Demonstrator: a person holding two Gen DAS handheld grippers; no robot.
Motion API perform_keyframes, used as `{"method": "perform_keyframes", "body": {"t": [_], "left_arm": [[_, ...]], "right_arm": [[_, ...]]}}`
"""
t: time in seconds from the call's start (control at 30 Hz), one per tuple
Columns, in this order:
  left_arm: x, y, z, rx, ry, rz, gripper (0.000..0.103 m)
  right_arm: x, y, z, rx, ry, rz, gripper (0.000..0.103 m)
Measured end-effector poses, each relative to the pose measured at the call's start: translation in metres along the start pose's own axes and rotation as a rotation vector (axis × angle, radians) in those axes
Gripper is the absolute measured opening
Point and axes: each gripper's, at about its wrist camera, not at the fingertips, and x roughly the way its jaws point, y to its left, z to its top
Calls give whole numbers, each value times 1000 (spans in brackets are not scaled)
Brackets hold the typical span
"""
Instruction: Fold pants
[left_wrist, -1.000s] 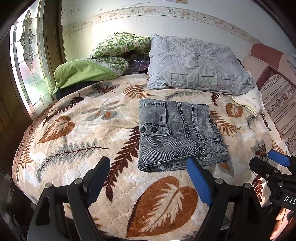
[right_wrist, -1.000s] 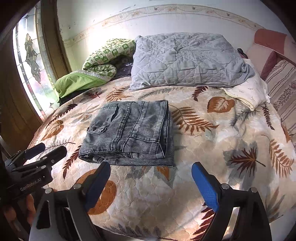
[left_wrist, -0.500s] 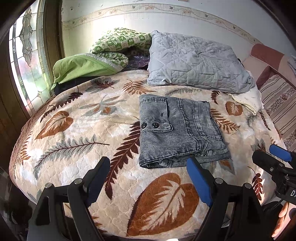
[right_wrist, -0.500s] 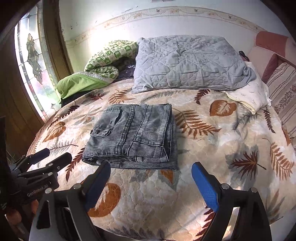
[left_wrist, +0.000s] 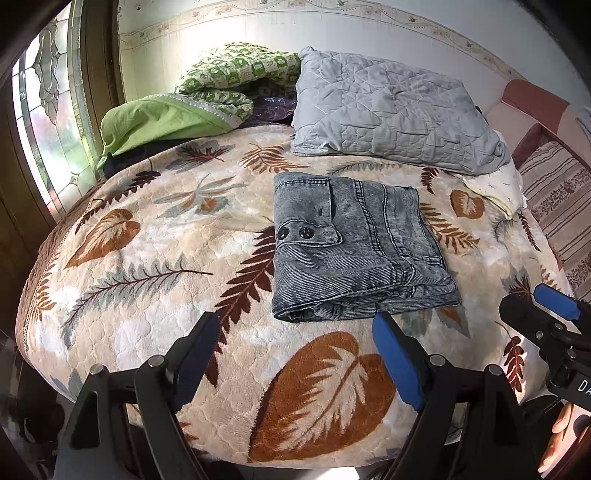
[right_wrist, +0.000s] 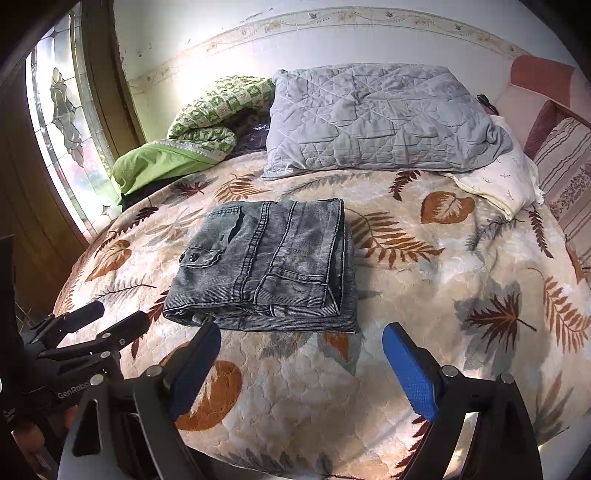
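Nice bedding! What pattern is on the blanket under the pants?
Brown and grey leaves on cream blanket; clearest in left wrist view.

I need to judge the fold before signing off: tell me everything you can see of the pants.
The pants are grey washed denim, folded into a compact, roughly square stack of several layers. A flap with two dark buttons lies on top, beside stitched seams. The layered edges face the cameras. They lie flat on the leaf-print blanket, short of the grey pillow. Neither hand-held gripper touches them.

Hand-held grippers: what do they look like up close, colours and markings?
Both alike: the left hand-held gripper and right hand-held gripper have black angular frames with silver pivot bolts and blue textured finger pads. White lettering "GenRobo" marks the left one's body in the right wrist view.
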Motion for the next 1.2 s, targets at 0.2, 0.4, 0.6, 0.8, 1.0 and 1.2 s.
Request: {"method": "perform_keyframes", "body": {"t": [0.2, 0.4, 0.6, 0.8, 1.0, 1.2], "left_arm": [[4, 0, 0, 1, 5, 7, 85], [3, -2, 1, 6, -1, 19, 85], [3, 0, 1, 0, -5, 31, 85], [4, -1, 2, 5, 0, 31, 85], [5, -4, 5, 11, 2, 18, 85], [3, -8, 10, 25, -19, 12, 85]], "right_arm": [[3, 4, 0, -15, 5, 0, 91], [6, 4, 0, -16, 14, -2, 91], [10, 2, -1, -17, 26, -4, 91], [12, 4, -2, -26, 34, -2, 91], [14, 6, -2, -32, 39, -3, 91], [16, 7, -2, -38, 47, -7, 91]]}}
